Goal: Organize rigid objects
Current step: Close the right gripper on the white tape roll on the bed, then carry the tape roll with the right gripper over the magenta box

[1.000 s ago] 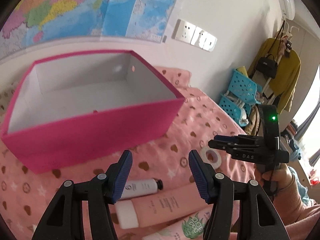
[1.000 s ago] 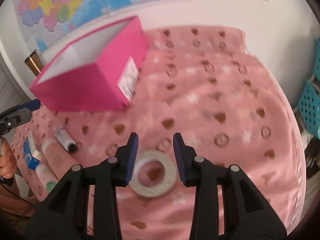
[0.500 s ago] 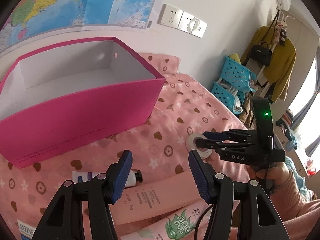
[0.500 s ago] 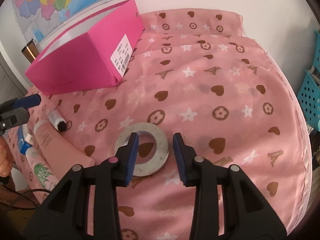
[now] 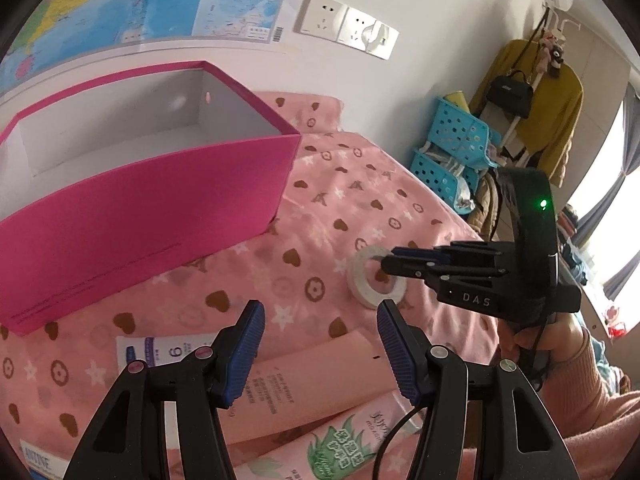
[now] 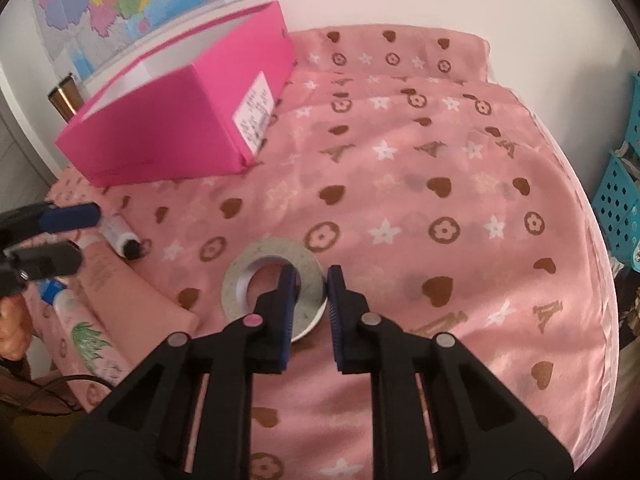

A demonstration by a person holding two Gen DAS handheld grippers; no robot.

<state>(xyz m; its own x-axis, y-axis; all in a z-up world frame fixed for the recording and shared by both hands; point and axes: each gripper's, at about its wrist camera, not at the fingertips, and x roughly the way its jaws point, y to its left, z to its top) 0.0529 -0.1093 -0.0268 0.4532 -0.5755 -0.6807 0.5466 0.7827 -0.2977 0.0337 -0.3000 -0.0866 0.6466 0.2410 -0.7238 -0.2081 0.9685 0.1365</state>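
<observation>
A white tape roll [image 6: 240,288] lies flat on the pink patterned cloth [image 6: 440,184]. My right gripper [image 6: 312,276] is closing on its right rim, with one finger inside the hole and the other outside, and the pads press the wall. The left wrist view shows the same grip on the tape roll [image 5: 360,280] by the right gripper [image 5: 388,260]. My left gripper [image 5: 320,316] hangs open and empty above a small white tube [image 5: 160,350], a long pink tube [image 5: 312,376] and a green-printed tube [image 5: 340,440]. An open pink box [image 5: 140,216] stands behind, nothing visible inside.
Blue plastic baskets [image 5: 452,148] stand off the cloth's right edge. A yellow coat and black bag [image 5: 512,92] hang beyond them. A metal cup [image 6: 64,96] stands left of the pink box [image 6: 160,148]. A blue-and-white carton [image 5: 36,464] lies at the near left corner.
My right gripper's jaws have narrowed onto the tape roll's rim, one finger now in the hole. The left gripper has drifted forward and slightly down over the tubes.
</observation>
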